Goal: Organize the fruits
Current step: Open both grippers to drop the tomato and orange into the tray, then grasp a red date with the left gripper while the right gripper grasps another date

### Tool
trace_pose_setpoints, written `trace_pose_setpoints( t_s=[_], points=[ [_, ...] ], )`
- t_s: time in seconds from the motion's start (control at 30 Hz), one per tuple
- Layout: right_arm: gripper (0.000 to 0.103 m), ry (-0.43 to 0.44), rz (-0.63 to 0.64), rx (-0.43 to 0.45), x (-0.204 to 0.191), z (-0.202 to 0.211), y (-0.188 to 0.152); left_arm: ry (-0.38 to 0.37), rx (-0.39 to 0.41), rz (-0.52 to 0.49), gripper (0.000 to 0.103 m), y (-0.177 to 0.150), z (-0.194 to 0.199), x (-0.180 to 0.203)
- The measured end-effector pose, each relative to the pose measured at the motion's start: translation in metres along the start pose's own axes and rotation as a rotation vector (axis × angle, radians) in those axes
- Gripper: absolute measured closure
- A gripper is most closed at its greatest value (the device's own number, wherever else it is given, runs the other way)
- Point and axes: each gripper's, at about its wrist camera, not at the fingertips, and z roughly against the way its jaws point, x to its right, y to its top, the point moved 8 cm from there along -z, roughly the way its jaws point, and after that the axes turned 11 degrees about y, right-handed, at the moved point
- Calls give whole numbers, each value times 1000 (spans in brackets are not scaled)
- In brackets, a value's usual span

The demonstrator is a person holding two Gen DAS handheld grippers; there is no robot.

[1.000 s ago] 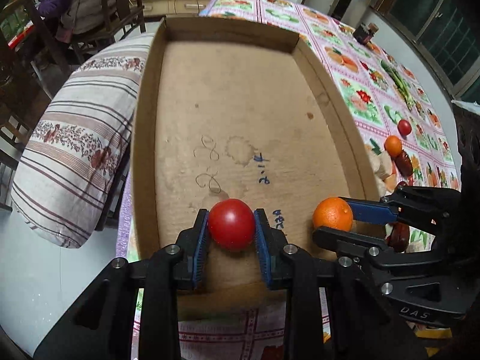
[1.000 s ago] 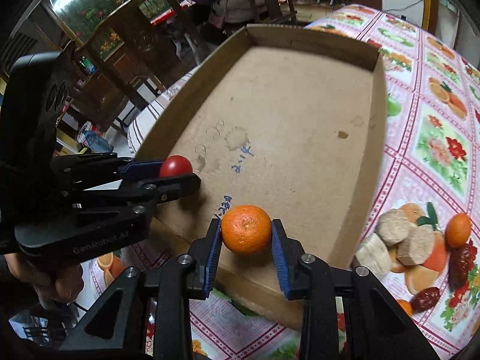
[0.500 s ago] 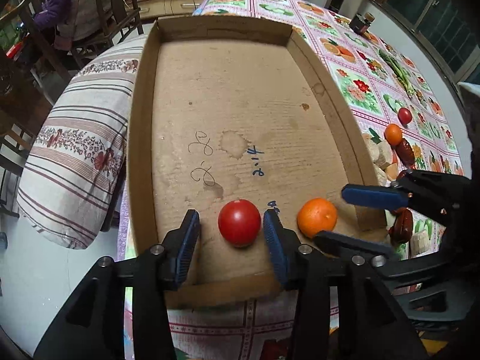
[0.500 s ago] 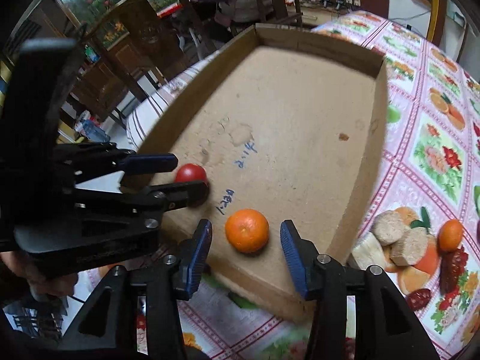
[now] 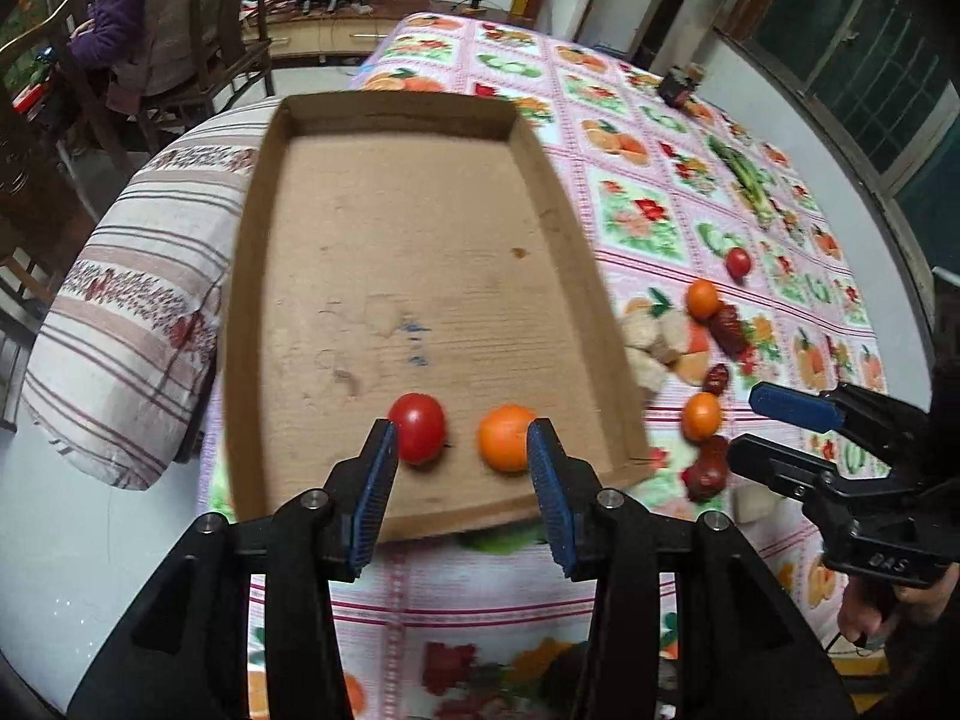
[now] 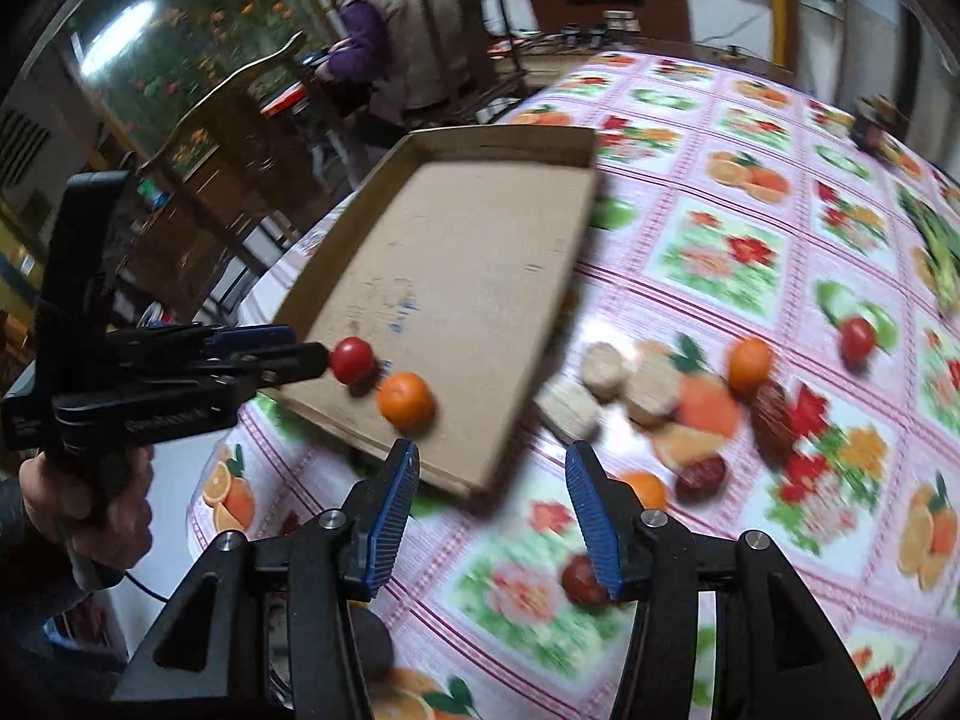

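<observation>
Tomato (image 5: 418, 427) and orange (image 5: 506, 437) sit in cardboard tray (image 5: 420, 114), near edge. Left claw (image 5: 462, 480), right claw (image 6: 492, 504): both wide open, empty. Tomato likely soft; grip its sides gently.

A shallow brown cardboard tray (image 5: 420, 228) sits at the near-left edge of a floral-patterned tablecloth (image 5: 630, 222). Inside it, near the front wall, a round red tomato (image 5: 418, 427) lies left of a round orange mandarin (image 5: 506, 438), slightly apart. Right of the tray, more loose fruit (image 6: 744, 396) lies scattered on the cloth. A striped cushion (image 5: 126, 324) rests left of the tray.
</observation>
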Motion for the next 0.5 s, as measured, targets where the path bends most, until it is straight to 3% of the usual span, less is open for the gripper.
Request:
trace_pose_setpoints(
  t_s=[0.5],
  points=[
    [50, -86, -133, 60, 63, 65, -50, -100, -12, -103, 61, -15, 15, 94]
  ],
)
